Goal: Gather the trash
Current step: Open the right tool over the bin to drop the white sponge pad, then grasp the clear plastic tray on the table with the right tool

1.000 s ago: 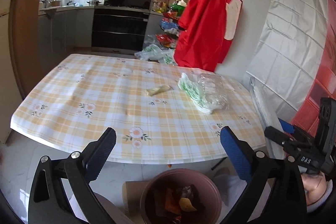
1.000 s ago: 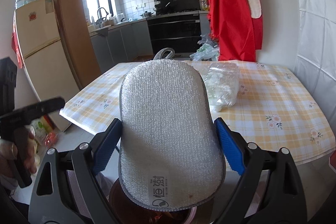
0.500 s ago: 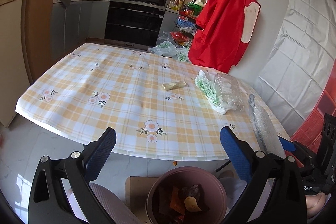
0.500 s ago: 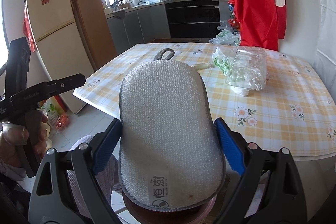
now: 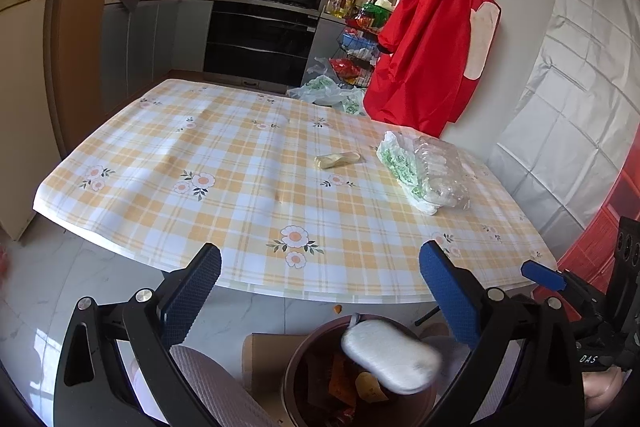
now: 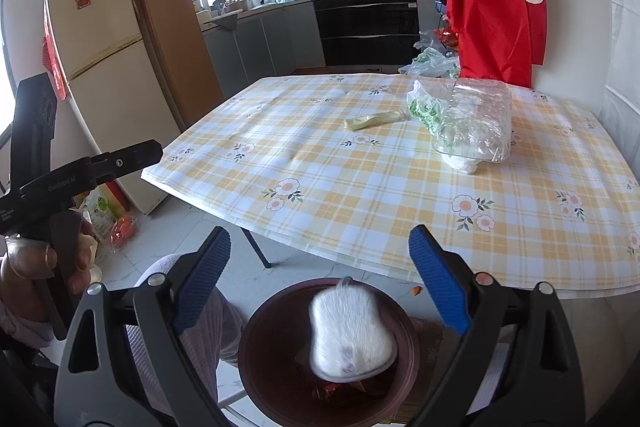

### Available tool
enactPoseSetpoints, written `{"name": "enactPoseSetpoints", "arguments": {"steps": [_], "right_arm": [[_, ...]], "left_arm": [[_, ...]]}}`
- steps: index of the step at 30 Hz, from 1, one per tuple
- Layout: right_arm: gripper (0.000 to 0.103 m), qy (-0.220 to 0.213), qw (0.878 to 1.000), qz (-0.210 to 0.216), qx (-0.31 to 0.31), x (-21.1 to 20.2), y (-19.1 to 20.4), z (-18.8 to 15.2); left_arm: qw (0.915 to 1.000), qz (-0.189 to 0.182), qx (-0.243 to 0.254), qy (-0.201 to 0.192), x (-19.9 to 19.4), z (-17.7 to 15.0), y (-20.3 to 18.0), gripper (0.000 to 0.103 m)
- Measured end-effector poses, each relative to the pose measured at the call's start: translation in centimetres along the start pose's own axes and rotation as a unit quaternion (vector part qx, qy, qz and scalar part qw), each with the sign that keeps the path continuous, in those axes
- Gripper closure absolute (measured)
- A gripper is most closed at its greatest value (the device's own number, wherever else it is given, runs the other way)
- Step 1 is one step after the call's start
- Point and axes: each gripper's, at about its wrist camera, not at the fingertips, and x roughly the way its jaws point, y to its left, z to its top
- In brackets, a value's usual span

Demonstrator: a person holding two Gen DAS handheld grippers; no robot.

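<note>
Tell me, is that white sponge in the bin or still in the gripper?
Out of the gripper, dropping into the bin. The sponge is blurred over the rim, free of the right gripper, whose fingers stand wide apart and empty.

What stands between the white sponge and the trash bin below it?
Nothing visible. The blurred white sponge hangs free over the open mouth of the brown bin, below the open right gripper; only trash lies inside.

White letters "DAS" stand on the black handle of the right gripper (image 5: pixel 544 277) at the lower right of the left wrist view. At the left of the right wrist view, faint print runs along the left gripper's black handle (image 6: pixel 64 183), too small to read. Nothing else is legible.
</note>
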Motion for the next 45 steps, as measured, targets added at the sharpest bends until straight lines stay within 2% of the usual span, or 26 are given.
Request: {"name": "enactPoseSetpoints", "arguments": {"steps": [3,15,25,29,36,41,45], "right_arm": [[0.006,-0.001,1.0,-0.004,0.003,0.0,-0.2,0.0],[0.006,0.004,0.999,-0.031,0.018,0.6,-1.3,-0.3],[0.006,0.012,0.998,-0.057,0.029,1.8,-3.3,-0.5],[0.006,0.009,0.996,-0.077,0.036,2.3,-5.2,0.3],[0.006,-0.007,0.993,-0.114,0.027,4.6,-9.9,4.2],[0.006,-0.01,0.99,-0.137,0.024,8.4,-13.7,6.9],[0.008,0.0,0.988,-0.142,0.057,12.3,-17.0,8.1]], "left_arm": [[1.0,0.001,0.004,0.003,0.1,-0.1,-0.1,0.006],[0.9999,0.005,0.007,0.014,1.0,-0.7,-0.1,0.006],[0.9993,0.014,0.011,0.033,3.4,-0.9,0.0,0.006],[0.999,0.014,0.014,0.039,4.6,-0.7,-0.1,0.006],[0.9981,0.015,0.024,0.054,7.6,-0.1,0.0,0.006],[0.9974,0.015,0.031,0.063,10.3,0.8,0.1,0.006],[0.9972,0.012,0.031,0.067,12.1,1.5,0.1,0.006]]}}
